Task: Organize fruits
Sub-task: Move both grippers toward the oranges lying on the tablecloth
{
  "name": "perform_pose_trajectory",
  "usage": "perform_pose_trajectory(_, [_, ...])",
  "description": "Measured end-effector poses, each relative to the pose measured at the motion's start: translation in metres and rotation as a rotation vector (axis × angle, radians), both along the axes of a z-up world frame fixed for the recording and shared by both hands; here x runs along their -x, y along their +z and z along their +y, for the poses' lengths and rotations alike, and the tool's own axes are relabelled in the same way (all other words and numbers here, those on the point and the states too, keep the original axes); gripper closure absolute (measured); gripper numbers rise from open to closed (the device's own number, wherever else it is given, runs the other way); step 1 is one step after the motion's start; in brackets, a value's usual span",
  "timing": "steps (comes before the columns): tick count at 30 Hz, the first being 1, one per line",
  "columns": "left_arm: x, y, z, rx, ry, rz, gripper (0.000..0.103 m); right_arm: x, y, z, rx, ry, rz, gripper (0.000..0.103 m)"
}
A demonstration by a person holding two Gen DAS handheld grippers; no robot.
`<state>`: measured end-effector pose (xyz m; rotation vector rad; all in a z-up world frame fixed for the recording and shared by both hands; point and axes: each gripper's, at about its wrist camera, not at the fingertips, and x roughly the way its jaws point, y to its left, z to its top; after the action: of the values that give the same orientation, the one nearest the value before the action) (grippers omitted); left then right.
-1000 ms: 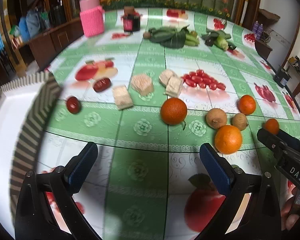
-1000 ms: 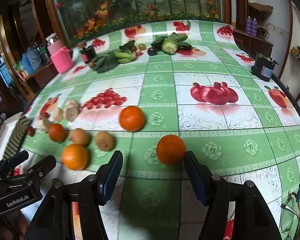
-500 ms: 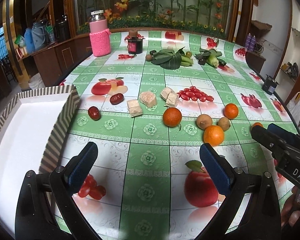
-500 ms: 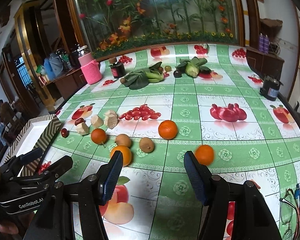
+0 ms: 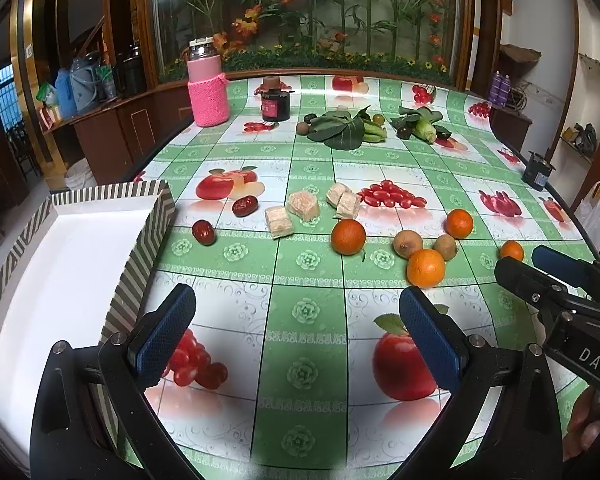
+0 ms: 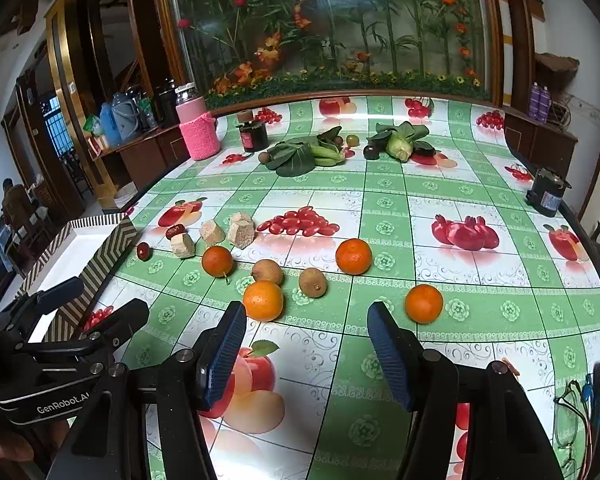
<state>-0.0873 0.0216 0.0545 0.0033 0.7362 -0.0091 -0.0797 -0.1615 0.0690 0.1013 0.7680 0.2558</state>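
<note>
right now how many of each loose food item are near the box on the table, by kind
oranges: 4
brown kiwi-like fruits: 2
red dates: 2
beige cake-like blocks: 4
total: 12
The greens at the far end are left out.

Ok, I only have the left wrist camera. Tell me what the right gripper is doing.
Observer: The right gripper is open, with nothing between its fingers.
Operator: Name the fruit closest to it.
Observer: An orange sits just beyond its right finger, not touching it.
Operator: Report anything else on that side.
Observer: A pair of glasses lies at the near right edge.
</note>
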Motion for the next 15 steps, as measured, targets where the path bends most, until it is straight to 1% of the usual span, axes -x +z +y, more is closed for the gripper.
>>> perform_pose_trajectory(9, [0.0022, -0.0031, -0.0021, -0.007, -0.008, 0.005, 0.000, 0.0013, -0.0019, 0.0038, 0.001, 0.028, -0.009, 0.041])
perform_pose_trajectory(15, [0.0000, -0.0070, 0.0003, 0.002, -0.007, 0.025, 0.000, -0.0001, -0.0067, 0.0066, 0.005, 0.050, 0.007, 0.047])
